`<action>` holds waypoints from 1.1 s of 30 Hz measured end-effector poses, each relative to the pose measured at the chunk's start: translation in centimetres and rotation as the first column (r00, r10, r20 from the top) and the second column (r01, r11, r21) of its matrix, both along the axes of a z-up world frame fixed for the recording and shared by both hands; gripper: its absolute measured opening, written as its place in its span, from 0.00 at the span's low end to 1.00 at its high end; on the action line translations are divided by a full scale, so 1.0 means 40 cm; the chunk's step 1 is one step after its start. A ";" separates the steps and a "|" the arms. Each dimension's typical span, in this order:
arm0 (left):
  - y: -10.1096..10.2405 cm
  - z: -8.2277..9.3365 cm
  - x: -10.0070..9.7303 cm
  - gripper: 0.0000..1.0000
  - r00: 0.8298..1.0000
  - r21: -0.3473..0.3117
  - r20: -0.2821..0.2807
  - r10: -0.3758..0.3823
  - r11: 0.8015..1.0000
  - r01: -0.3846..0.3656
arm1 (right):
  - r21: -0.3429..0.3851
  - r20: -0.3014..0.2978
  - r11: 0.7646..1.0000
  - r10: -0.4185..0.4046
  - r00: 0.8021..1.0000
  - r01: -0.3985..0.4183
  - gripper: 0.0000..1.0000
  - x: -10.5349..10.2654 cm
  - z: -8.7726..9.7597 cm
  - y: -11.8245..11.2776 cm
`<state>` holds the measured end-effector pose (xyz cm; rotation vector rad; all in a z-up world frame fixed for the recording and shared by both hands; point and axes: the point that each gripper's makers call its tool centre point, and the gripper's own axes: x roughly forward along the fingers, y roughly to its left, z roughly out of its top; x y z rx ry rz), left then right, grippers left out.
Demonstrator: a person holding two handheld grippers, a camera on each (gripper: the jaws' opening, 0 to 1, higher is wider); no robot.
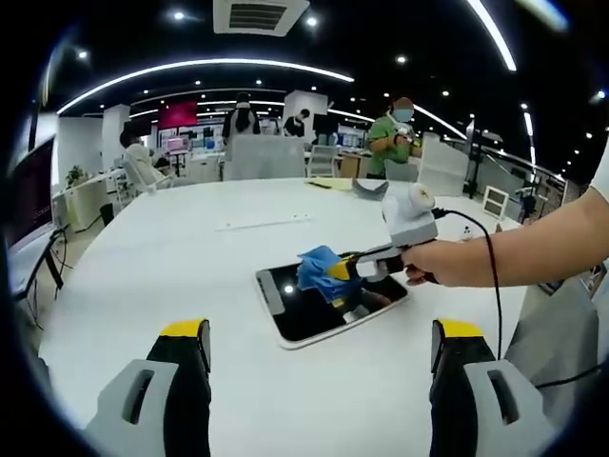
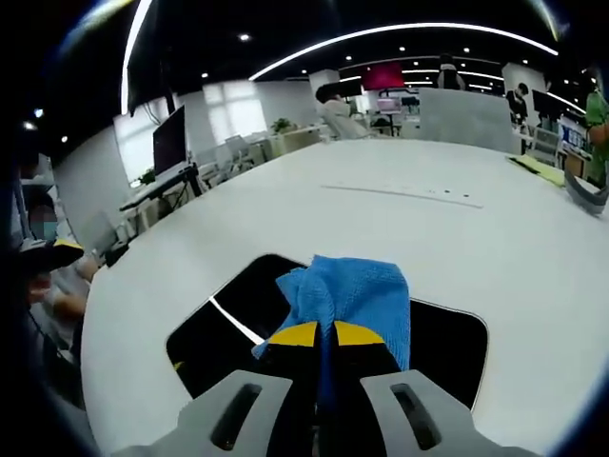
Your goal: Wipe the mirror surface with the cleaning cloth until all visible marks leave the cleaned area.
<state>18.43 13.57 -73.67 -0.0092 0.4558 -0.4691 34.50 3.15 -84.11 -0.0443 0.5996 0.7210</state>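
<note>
A flat rectangular mirror (image 1: 324, 309) with a white frame lies on the white table (image 1: 190, 267). My right gripper (image 1: 335, 269), held by a hand coming in from the right, is shut on a blue cleaning cloth (image 1: 318, 268) and presses it on the mirror's upper middle. In the right gripper view the cloth (image 2: 357, 300) bunches out past the closed yellow-tipped jaws of the right gripper (image 2: 325, 335), over the dark mirror (image 2: 228, 328). My left gripper (image 1: 319, 335) hangs open above the table, nearer than the mirror, with nothing between its jaws.
A long thin white strip (image 1: 265, 223) lies on the table beyond the mirror. A grey object (image 1: 369, 188) and a yellow sheet (image 1: 328, 183) sit near the far edge. People and chairs stand behind the table. A black cable (image 1: 490, 257) trails from the right gripper.
</note>
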 end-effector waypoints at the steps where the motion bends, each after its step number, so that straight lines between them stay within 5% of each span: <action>1: -0.001 0.001 0.000 0.97 1.000 -0.001 0.001 -0.001 1.000 0.001 | 0.000 0.000 1.000 0.002 1.000 -0.002 0.00 -0.004 0.000 0.000; 33: -0.027 0.013 -0.005 0.97 1.000 -0.009 0.016 -0.023 1.000 0.024 | 0.012 -0.007 0.998 0.065 0.998 -0.065 0.00 -0.133 0.007 0.002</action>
